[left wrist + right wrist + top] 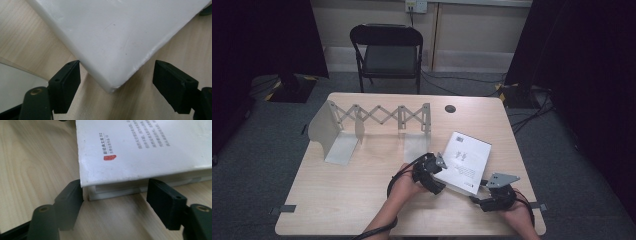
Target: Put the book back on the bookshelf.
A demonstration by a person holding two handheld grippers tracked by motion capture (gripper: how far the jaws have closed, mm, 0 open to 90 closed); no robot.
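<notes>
On the far left of the worktop (362,200) stands a grey metal book rack (362,125), its folding lattice stretched rightwards along the far side, with upright plates at intervals. Beyond the worktop a black folding chair (386,52) faces it. A small dark round hole (450,108) sits in the worktop near the far edge, right of the rack.

Towards the near right lies a white book (464,160), flat and turned at an angle, its printed cover up. The left tongs (435,172) rest at the book's near left side, held by the left hand (404,187). In the left gripper view (116,75) the tongs stand apart, with a corner of the book (120,37) pointing between them; the left jaw is just beside the book's edge and the right jaw is clear of it.

The right tongs (477,192) lie at the book's near corner, held by the right hand (517,212). In the right gripper view (115,195) they are apart, either side of the book's corner (140,152), where page edges show under the cover. No pad presses on the book.
</notes>
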